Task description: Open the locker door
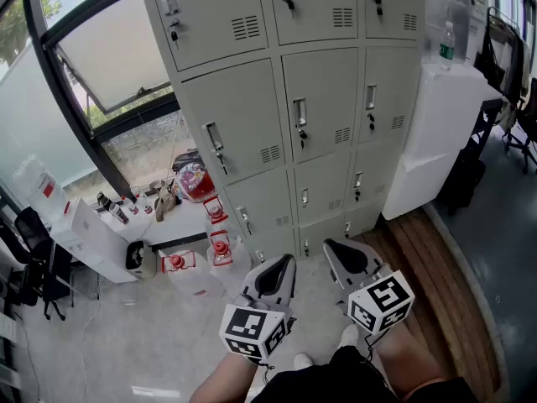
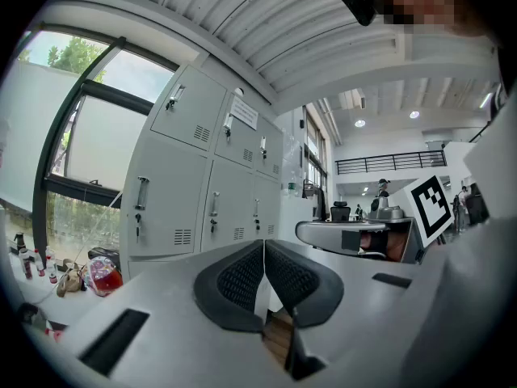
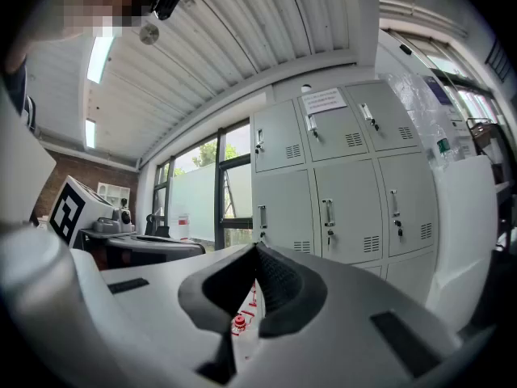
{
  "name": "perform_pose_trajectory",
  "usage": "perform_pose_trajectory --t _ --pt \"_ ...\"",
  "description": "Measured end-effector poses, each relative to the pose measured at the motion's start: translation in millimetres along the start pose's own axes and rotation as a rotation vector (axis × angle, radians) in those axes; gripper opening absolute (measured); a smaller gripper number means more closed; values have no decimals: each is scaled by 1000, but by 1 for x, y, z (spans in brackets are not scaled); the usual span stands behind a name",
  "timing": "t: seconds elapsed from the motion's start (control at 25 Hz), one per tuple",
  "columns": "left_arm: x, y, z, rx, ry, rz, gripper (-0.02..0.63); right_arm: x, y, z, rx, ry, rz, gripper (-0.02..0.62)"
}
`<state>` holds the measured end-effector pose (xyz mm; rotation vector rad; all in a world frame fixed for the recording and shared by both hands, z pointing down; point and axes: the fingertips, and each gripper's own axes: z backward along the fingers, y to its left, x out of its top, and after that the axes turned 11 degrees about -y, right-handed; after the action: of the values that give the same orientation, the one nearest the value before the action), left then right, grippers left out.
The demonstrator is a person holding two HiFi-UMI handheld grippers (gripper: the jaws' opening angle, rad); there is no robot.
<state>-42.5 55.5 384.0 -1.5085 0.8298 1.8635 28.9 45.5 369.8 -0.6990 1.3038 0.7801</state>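
Observation:
A bank of grey metal lockers (image 1: 327, 99) stands ahead, every door closed, each with a vertical handle and a key lock. The middle door's handle (image 1: 299, 113) is well above and beyond both grippers. My left gripper (image 1: 285, 261) is held low in front of the person's legs, shut with nothing in it. My right gripper (image 1: 330, 244) is beside it, also shut and empty. In the left gripper view the dark pads (image 2: 242, 277) meet, with the lockers (image 2: 174, 192) to the left. In the right gripper view the lockers (image 3: 347, 192) stand to the right of the jaws.
Clear jugs with red caps (image 1: 220, 250) sit on the floor at the lockers' left foot. A white cabinet (image 1: 440, 133) with a bottle (image 1: 448, 42) on top stands to the right. A wooden platform (image 1: 428, 259) runs along the right. A window (image 1: 117, 57) fills the left wall.

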Motion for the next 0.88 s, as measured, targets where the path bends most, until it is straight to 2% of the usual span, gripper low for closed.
perform_pose_trajectory --t 0.52,0.88 --pt "-3 10 2 4 5 18 20 -4 2 -10 0 4 -10 54" --pt "-21 21 -23 27 33 36 20 -16 -24 -35 28 22 -12 54"
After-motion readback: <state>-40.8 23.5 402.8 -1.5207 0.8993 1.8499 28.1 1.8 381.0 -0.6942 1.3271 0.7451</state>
